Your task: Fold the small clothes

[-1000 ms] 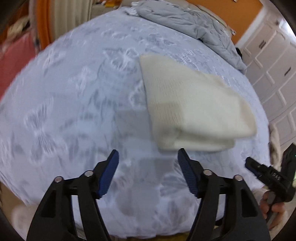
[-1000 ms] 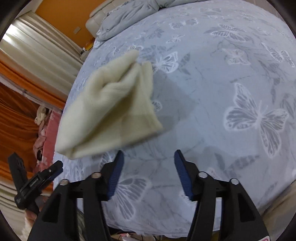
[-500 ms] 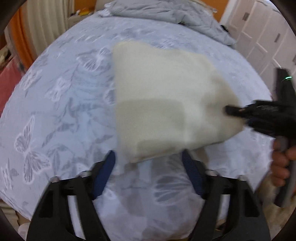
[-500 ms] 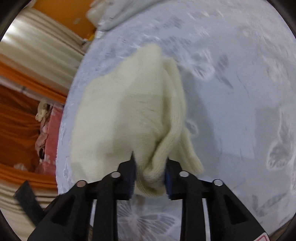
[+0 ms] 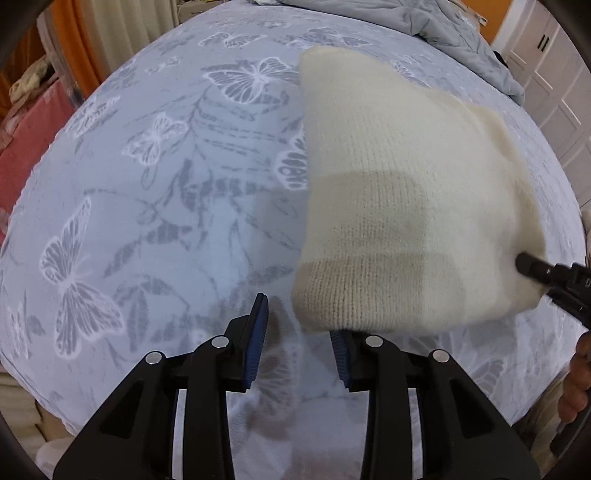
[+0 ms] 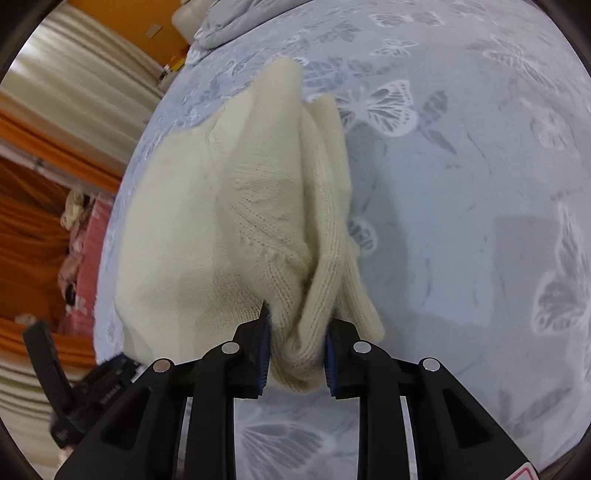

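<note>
A folded cream knit garment [image 5: 399, 206] lies on the butterfly-print bedspread [image 5: 166, 206]. In the left wrist view my left gripper [image 5: 297, 334] stands at the garment's near left corner. Its jaws are closing, and the corner overlaps the right fingertip but no pad presses on it. My right gripper [image 5: 543, 273] holds the garment's right corner at the frame's edge. In the right wrist view the right gripper [image 6: 297, 332] is shut on a bunched fold of the garment [image 6: 229, 221], and the left gripper [image 6: 85, 387] shows at the lower left.
A crumpled grey quilt [image 5: 436, 26] lies at the far end of the bed. White cupboard doors [image 5: 554, 77] stand to the right, orange curtains [image 6: 33, 236] and a pink object [image 5: 26, 144] to the left. The bed's near edge runs just below both grippers.
Both grippers came down and in to the garment. The right jaws shut on its corner and bunched it. The left jaws narrowed beside the near left corner.
</note>
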